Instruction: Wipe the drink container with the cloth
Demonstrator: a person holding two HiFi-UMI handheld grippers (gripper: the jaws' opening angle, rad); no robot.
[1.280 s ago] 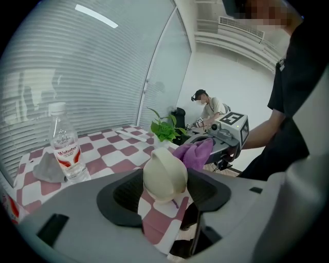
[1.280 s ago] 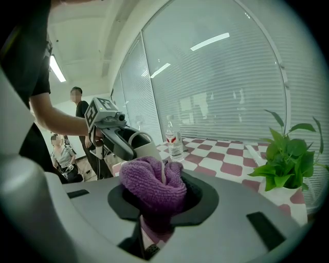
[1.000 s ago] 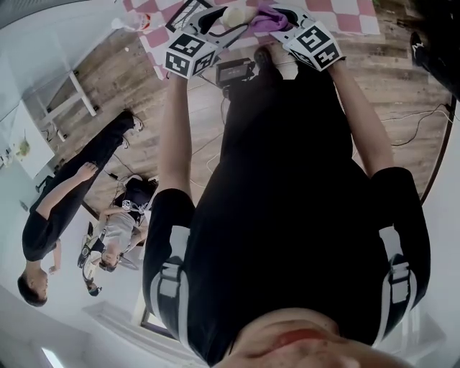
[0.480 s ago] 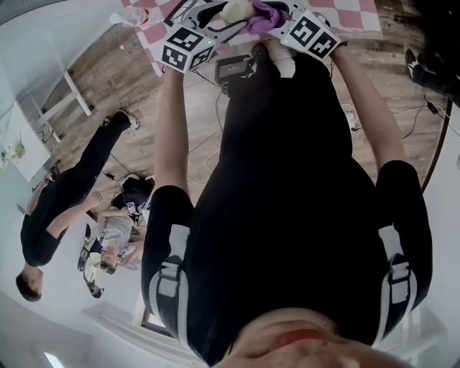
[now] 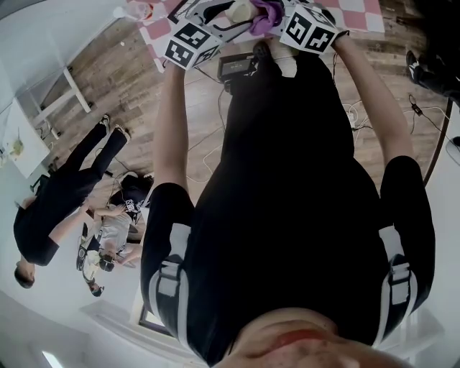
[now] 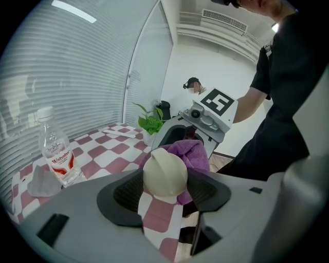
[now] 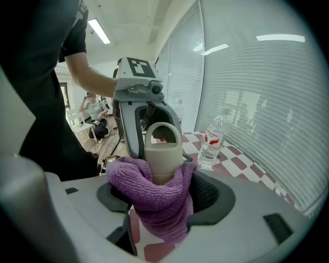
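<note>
A cream drink container hangs in the air above the table, and my left gripper is shut on its rounded base. Its lid with a loop handle points at my right gripper. A purple cloth is draped round the container's neck and lies between the right jaws, which have just been opening and stand open round it. From the left gripper view the cloth shows behind the container. In the head view both grippers meet at the top edge, left and right, with the container and cloth between them.
A clear water bottle stands on the pink-and-white checkered table, with a crumpled grey wrapper beside it and a small green plant farther back. A black device lies on the floor. Two people are at the left.
Both grippers have shifted slightly toward the top of the head view. The right gripper's marker cube has rolled. The standing person at the left has moved.
</note>
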